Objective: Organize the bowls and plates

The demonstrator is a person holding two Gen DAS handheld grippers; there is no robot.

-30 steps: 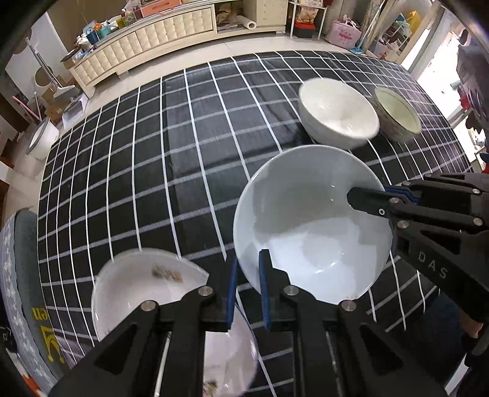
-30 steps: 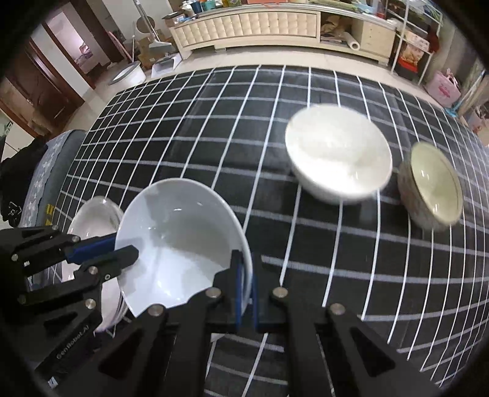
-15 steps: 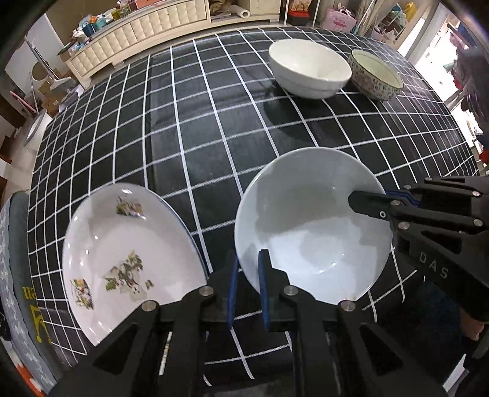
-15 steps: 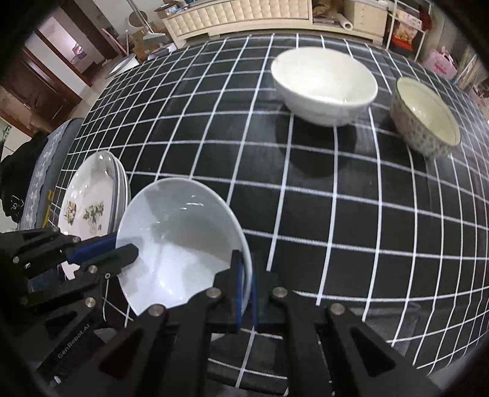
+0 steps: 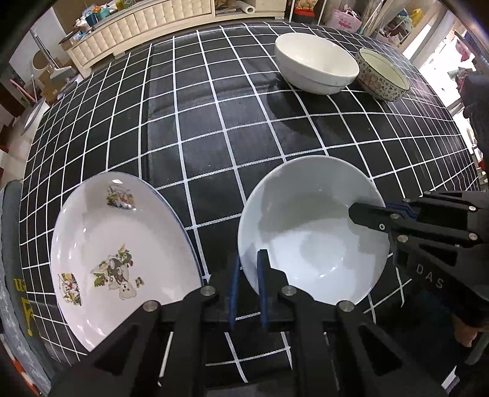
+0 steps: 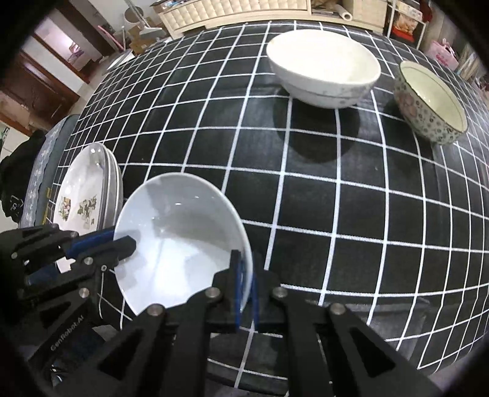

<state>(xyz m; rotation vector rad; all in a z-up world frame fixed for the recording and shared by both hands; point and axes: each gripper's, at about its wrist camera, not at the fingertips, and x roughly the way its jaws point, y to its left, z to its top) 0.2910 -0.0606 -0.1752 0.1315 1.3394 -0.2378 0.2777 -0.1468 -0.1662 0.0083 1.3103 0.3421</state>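
A plain white bowl is held between both grippers above the near part of the checked table. My left gripper is shut on its near-left rim. My right gripper is shut on the opposite rim of the same bowl; it shows in the left wrist view too. A stack of flowered white plates lies on the table left of the bowl, also in the right wrist view. A large white bowl and a patterned bowl stand at the far right.
The table carries a black cloth with white grid lines. A grey chair cushion sits at the table's left edge. A cream sideboard stands beyond the table on the floor.
Both grippers have carried the white bowl back toward the near edge and lower. The far bowls look further off and the plate stack has come fully into view on the left.
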